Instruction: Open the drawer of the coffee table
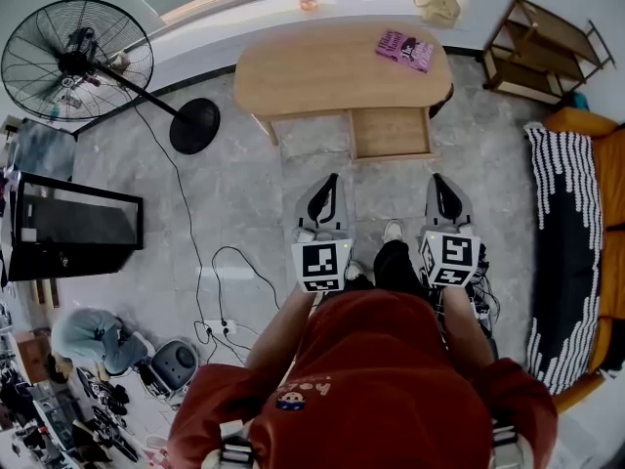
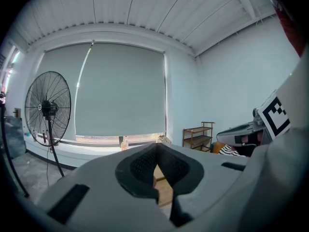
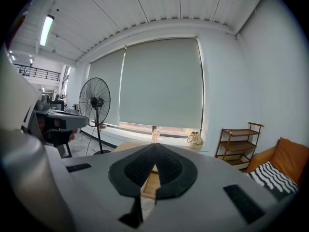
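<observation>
The oval wooden coffee table (image 1: 322, 74) stands across the room ahead of me. Its drawer (image 1: 391, 132) juts out from the table's front towards me, a bare wooden box. Both grippers hang well short of it, close to my body and pointing at the table. My left gripper (image 1: 329, 184) is shut with nothing in it; in the left gripper view its pads (image 2: 145, 170) meet at the tip. My right gripper (image 1: 440, 184) is shut and empty too, and its pads (image 3: 166, 170) meet the same way. Between the jaws a sliver of the drawer (image 3: 150, 185) shows.
A pink book (image 1: 405, 50) lies on the table's right end. A standing fan (image 1: 78, 59) with its round base (image 1: 193, 125) is at the left, with cables (image 1: 227, 291) on the floor. A wooden shelf (image 1: 547, 45) and a sofa with a striped blanket (image 1: 564, 252) line the right.
</observation>
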Available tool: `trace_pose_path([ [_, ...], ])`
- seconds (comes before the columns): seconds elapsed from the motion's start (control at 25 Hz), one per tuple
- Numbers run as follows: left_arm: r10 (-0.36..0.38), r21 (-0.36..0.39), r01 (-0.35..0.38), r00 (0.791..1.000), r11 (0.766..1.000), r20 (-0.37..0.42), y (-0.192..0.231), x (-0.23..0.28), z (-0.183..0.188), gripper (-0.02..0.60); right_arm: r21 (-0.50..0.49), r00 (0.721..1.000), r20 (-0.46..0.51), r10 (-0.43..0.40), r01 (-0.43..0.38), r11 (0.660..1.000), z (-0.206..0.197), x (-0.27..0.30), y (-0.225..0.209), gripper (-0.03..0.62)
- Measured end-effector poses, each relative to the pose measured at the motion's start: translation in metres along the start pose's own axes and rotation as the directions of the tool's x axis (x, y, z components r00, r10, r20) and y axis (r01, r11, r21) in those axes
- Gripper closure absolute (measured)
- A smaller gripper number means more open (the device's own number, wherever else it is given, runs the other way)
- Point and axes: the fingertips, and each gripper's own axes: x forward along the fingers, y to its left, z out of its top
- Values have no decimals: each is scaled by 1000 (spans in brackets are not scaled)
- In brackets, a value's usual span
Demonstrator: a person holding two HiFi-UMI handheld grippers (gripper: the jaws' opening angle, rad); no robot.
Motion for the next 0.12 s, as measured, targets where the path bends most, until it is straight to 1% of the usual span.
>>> trace_pose_path([
  [0.12, -4, -1, 4, 1000, 1000, 4, 0, 1, 1, 577, -3, 1000, 2, -2, 2, 1000, 1, 0, 0, 597],
])
